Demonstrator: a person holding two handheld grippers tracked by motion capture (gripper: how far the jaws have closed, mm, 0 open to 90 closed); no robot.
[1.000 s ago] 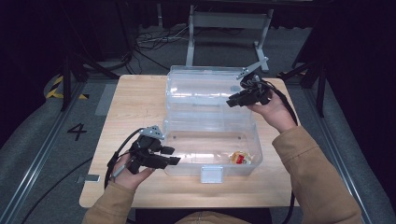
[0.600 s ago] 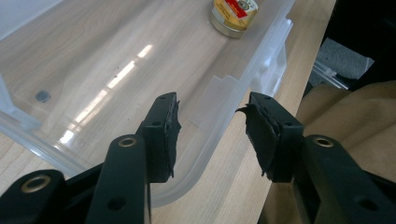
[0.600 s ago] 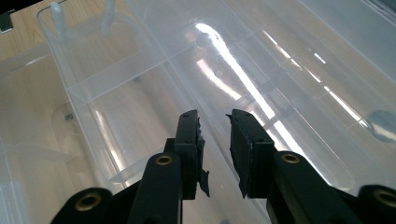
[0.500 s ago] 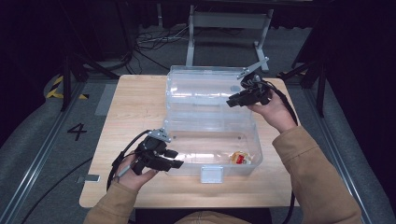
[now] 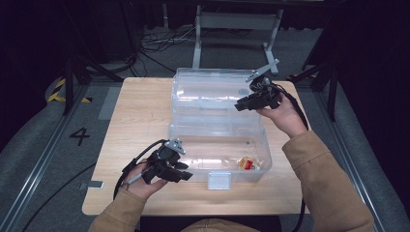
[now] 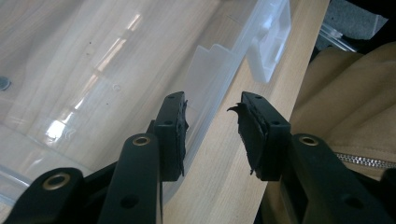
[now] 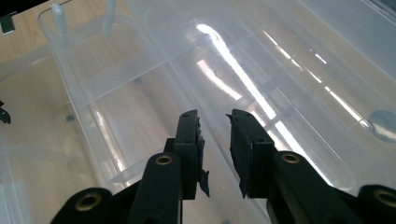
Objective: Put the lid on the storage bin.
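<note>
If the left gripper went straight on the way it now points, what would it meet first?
Most likely the front wall of the clear plastic box, which already stands between the left gripper's open, just-closing jaws. Depth is hard to judge.

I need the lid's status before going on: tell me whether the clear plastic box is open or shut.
Open: the clear plastic box has its lid swung back, the inside exposed.

Glossy clear plastic box (image 5: pixel 220 145) on matt pale wooden table (image 5: pixel 140 116)
</note>
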